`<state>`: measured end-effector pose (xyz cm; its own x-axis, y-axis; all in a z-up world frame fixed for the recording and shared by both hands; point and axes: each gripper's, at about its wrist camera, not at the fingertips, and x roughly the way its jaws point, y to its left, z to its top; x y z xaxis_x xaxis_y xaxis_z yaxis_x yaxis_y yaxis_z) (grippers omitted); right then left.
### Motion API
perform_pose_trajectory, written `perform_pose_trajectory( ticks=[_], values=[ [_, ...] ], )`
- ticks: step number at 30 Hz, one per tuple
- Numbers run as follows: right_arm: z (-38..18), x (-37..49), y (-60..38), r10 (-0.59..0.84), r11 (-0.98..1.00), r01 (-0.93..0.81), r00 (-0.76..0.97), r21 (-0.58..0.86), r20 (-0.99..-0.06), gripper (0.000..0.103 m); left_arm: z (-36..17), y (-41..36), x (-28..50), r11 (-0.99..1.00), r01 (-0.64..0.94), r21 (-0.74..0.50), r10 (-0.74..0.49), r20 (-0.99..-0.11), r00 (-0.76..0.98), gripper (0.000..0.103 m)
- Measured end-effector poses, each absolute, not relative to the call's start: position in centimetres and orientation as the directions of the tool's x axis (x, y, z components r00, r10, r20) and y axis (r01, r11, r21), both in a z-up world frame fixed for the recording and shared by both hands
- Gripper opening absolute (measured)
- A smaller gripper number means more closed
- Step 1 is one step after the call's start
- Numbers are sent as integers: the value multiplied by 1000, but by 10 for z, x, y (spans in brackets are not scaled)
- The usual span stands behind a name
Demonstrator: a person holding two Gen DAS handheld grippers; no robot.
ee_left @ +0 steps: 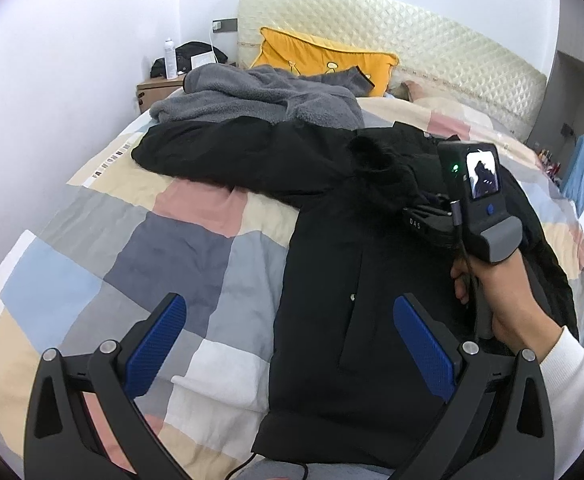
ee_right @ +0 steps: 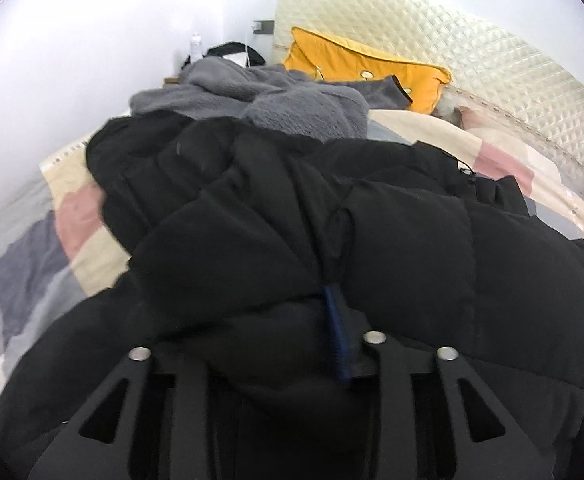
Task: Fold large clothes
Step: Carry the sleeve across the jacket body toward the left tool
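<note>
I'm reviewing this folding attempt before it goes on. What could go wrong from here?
The right gripper pinches only a small bunch of the puffy black coat, so it may slip free. The left gripper is open and holds nothing, leaving the bulk unsupported. The coat's far sleeve lies under the grey fleece, which could drag along.

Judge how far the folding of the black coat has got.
Early. Done: the coat lies on the bed. In hand: the right gripper pinches a bunched part; the left gripper is open. Left: every fold, plus the grey fleece.
</note>
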<state>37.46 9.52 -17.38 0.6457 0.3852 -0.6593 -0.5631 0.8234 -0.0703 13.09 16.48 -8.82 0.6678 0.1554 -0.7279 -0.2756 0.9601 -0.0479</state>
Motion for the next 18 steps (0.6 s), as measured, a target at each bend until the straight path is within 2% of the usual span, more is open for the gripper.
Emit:
perform_pose_trajectory(
  ticks=[1,3,12,18],
  values=[
    [-170,373,94,406,820,-571,637,-47,-656,52,-86,162,132,961,-274,-46,156,-729,667,103],
    [-161,370,92,430,817,-577,627,-16,-649,55,-82,157,133,961,-273,-43,157,-726,669,103],
    [-112,343,34,469,824,-567,673,8,-572,55,-58,128,139,968,-249,-41,149,-702,696,103],
    [-75,334,-17,432,861,-509,733,-2,-525,55,-35,100,143,976,-211,-55,120,-673,730,103]
  ],
)
